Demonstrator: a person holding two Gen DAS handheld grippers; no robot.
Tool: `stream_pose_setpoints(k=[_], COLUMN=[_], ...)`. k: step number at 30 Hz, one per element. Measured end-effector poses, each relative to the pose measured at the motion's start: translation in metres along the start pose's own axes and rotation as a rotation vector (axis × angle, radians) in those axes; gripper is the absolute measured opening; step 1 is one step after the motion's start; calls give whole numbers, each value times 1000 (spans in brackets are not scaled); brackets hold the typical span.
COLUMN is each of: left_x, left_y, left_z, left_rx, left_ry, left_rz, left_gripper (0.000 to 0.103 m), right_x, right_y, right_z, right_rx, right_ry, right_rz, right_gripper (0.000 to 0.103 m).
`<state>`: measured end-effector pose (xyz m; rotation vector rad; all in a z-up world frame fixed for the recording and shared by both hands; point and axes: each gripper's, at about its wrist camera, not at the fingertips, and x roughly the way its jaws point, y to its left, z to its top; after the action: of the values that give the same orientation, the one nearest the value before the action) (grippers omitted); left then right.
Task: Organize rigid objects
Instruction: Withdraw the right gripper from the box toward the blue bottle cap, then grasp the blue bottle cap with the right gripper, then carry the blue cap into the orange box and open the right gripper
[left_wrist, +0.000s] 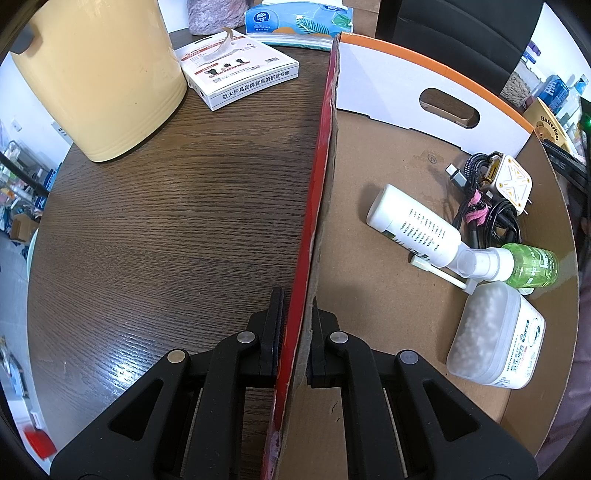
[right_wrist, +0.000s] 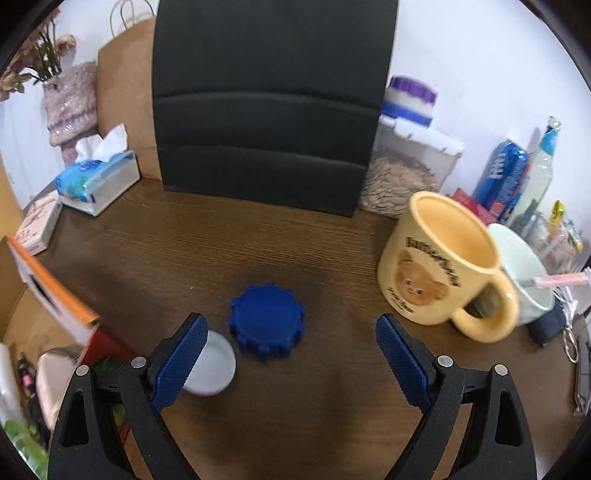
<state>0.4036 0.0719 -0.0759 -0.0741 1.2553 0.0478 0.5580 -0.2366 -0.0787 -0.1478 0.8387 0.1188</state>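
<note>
My left gripper (left_wrist: 295, 332) is shut on the red side wall (left_wrist: 317, 192) of an open cardboard box. Inside the box lie a white bottle (left_wrist: 413, 225), a green spray bottle (left_wrist: 524, 264), a clear tub of white beads (left_wrist: 495, 339), a white charger (left_wrist: 511, 182) and tangled cables (left_wrist: 480, 218). My right gripper (right_wrist: 291, 350) is open and empty above the wooden table. A blue ridged lid (right_wrist: 266, 325) lies between and just beyond its fingers. A white lid (right_wrist: 212, 363) lies by the left finger. The box corner (right_wrist: 55, 295) shows at the left of the right wrist view.
A yellow bear mug (right_wrist: 439, 266) stands at the right, a white cup (right_wrist: 524, 273) behind it. A black chair back (right_wrist: 269, 103) stands at the far edge. A tissue box (right_wrist: 96, 181), a cream bucket (left_wrist: 99, 74) and a white carton (left_wrist: 236, 70) stand on the table.
</note>
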Motion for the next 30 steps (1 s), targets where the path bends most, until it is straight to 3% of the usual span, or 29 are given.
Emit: stream_pose_setpoints(k=[5, 7, 14, 23, 30], left_x=[0, 0, 0, 0, 0], left_y=[1, 1, 1, 0, 0], left_z=[0, 0, 0, 0, 0], left_rx=[1, 0, 2, 0, 0], left_ry=[-1, -1, -1, -1, -1], left_rz=[1, 0, 1, 0, 0], left_gripper=[4, 4, 4, 4, 4], right_x=[27, 32, 16, -37, -77], right_y=[-3, -4, -5, -16, -6], right_z=[6, 6, 1, -25, -45], right_rx=[15, 30, 43, 100, 89], right_ry=[54, 73, 13, -126, -179], right_rz=[10, 39, 4, -56, -63], right_gripper=[93, 58, 58, 58, 58])
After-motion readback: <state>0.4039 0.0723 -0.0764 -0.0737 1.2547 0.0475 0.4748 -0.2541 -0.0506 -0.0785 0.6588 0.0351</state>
